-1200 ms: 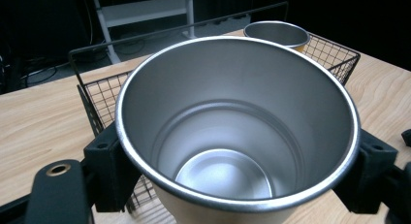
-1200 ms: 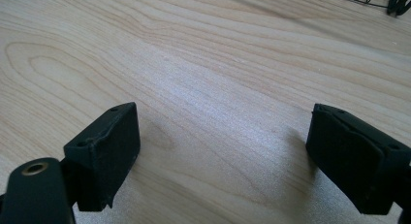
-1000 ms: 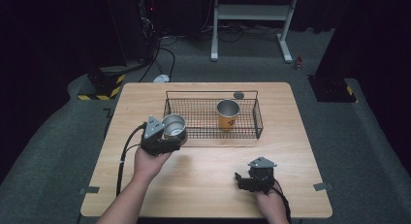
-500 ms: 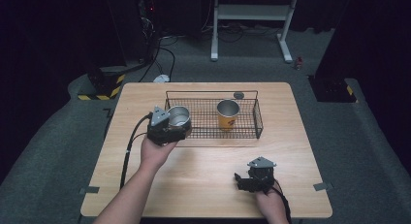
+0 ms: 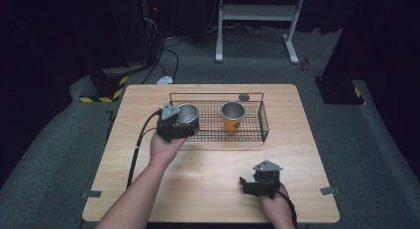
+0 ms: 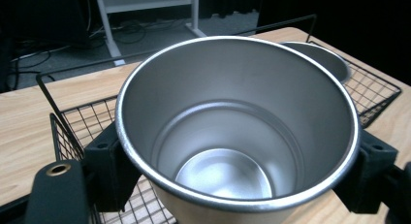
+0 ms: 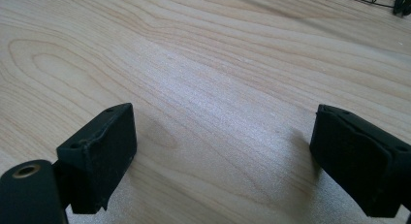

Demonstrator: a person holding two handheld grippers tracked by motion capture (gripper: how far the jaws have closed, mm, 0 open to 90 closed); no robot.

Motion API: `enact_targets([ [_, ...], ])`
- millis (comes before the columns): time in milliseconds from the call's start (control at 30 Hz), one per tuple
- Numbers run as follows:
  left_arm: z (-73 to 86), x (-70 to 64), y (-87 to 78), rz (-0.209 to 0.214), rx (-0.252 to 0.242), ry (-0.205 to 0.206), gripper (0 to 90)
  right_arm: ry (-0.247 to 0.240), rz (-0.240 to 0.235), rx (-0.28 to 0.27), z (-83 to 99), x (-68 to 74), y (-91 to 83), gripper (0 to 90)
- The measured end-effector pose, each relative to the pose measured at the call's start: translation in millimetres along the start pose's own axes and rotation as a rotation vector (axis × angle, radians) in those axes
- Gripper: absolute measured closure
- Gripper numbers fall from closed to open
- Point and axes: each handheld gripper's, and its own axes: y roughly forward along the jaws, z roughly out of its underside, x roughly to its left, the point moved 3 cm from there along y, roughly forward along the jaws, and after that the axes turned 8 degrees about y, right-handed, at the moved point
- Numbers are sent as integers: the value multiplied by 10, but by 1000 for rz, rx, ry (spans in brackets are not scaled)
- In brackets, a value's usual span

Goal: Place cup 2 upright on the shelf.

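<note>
High view: the left gripper point(image 5: 181, 124), jaws pinching a steel cup point(image 6: 237, 132) at the wire basket's point(image 5: 264, 121) near-left corner, should clear the rim before lowering, while the right gripper point(image 7: 228, 151) rests on the tabletop point(image 5: 208, 184), jaws spread.

silver cup point(image 6: 232, 136), black wire basket point(image 5: 247, 132) (grid mesh), pale woodgrain table point(image 5: 208, 174)

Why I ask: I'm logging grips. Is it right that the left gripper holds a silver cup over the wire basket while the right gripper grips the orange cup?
Not quite. The right gripper is open and holds nothing above the bare table, as the right gripper view shows. The orange cup stands in the wire basket. The left gripper does hold the silver cup.
</note>
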Motion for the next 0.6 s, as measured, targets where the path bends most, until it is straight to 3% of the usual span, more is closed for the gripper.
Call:
enact_targets([
  [233,-58,69,75,-7,-7,-32,187,0,0,0,0,0,0,95],
  [533,-67,110,205,-23,18,-20,187,0,0,0,0,0,0,95],
  [600,-69,120,256,-27,42,-7,187,0,0,0,0,0,0,95],
])
